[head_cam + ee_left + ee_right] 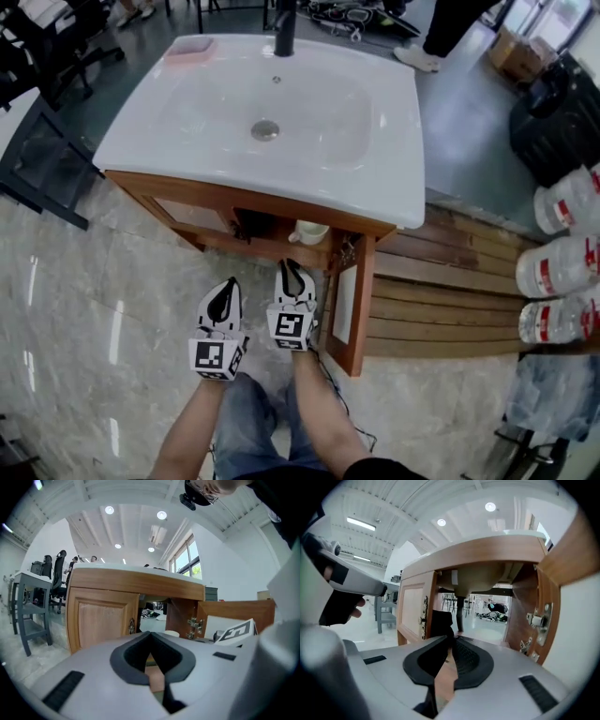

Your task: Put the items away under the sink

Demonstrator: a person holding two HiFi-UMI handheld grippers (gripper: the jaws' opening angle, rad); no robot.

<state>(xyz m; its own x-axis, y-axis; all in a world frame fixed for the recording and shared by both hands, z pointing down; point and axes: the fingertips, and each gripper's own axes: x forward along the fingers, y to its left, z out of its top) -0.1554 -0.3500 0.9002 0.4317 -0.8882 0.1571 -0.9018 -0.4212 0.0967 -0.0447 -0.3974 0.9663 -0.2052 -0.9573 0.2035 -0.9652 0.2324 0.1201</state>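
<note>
The wooden cabinet (281, 202) under the white sink (267, 112) has its right door (362, 305) swung open and its left door (103, 620) closed. Inside the opening stand a white cup (308, 232) and a black item (251, 223). The black item (440, 623) also shows in the right gripper view, and the cup's rim (167, 633) in the left gripper view. My left gripper (226, 284) hangs just in front of the cabinet, shut and holding nothing. My right gripper (291, 265) is at the mouth of the opening, also shut and empty.
A pink soap dish (190, 49) and a black faucet (284, 28) sit on the sink's back rim. Wooden slats (441, 300) lie on the floor to the right, with large water bottles (562, 267) beyond. A black bag (561, 112) sits at far right and a dark desk frame (37, 178) at left.
</note>
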